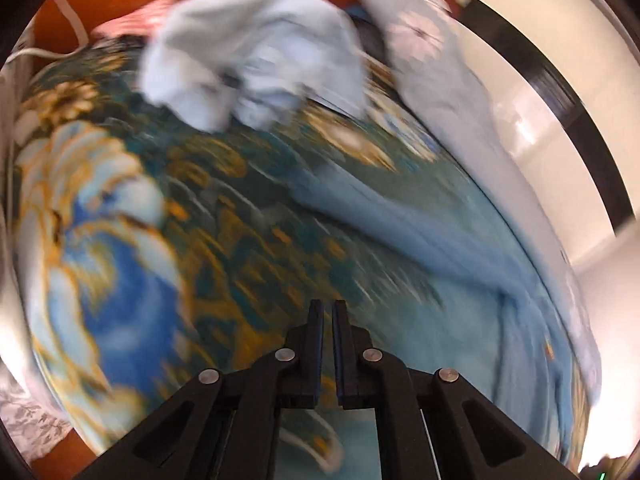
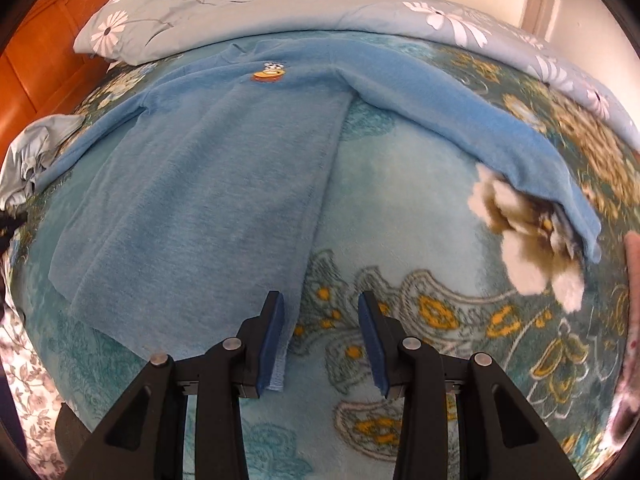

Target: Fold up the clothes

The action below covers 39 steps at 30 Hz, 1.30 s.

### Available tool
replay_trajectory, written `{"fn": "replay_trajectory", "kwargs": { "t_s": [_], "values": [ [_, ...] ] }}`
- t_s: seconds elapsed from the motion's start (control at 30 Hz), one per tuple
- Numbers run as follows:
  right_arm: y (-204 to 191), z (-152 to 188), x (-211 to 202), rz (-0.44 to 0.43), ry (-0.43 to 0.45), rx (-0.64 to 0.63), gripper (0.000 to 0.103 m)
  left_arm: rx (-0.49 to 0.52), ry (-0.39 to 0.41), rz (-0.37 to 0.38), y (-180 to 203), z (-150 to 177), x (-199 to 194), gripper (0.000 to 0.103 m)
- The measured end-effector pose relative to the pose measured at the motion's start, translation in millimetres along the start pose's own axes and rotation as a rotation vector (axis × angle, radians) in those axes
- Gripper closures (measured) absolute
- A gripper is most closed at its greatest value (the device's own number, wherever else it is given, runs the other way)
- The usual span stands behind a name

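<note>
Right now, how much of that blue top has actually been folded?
Barely started. The blue top lies spread flat on the patterned blanket, its sleeve still stretched out, no fold visible. The right hand-held gripper is open at the hem corner, holding nothing. The left hand-held gripper is nearly shut and empty. A crumpled pale garment still waits.

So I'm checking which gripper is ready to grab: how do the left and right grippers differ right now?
The left gripper has its jaws nearly together with only a thin gap and nothing between them; the right gripper stands wide open. The left one hangs over the patterned blanket in a motion-blurred view; the right one sits at the hem corner of the blue sweater, in a sharp view. Both are black with blue pads, and neither holds cloth.
</note>
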State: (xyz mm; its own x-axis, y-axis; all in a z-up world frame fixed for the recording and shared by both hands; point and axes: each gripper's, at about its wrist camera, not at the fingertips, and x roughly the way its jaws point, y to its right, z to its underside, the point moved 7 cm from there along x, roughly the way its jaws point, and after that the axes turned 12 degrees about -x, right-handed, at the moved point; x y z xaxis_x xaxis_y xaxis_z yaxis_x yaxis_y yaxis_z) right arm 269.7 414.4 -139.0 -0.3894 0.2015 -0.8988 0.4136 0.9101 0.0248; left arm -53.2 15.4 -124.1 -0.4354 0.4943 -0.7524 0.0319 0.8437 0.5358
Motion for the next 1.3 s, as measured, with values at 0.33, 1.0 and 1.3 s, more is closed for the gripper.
{"fn": "replay_trajectory", "kwargs": {
  "t_s": [0.33,1.0,1.3],
  "values": [
    [-15,5,-5,-0.119,0.057,0.089,0.093,0.387,-0.272,0.135,122,137,28,0.07],
    [9,31,-40,-0.091,0.156,0.12,0.097,0.36,-0.184,0.083,118,156,-3,0.099],
    [2,48,-28,-0.141,0.122,0.124,0.097,0.355,-0.2,0.042,94,164,0,0.098]
  ]
}}
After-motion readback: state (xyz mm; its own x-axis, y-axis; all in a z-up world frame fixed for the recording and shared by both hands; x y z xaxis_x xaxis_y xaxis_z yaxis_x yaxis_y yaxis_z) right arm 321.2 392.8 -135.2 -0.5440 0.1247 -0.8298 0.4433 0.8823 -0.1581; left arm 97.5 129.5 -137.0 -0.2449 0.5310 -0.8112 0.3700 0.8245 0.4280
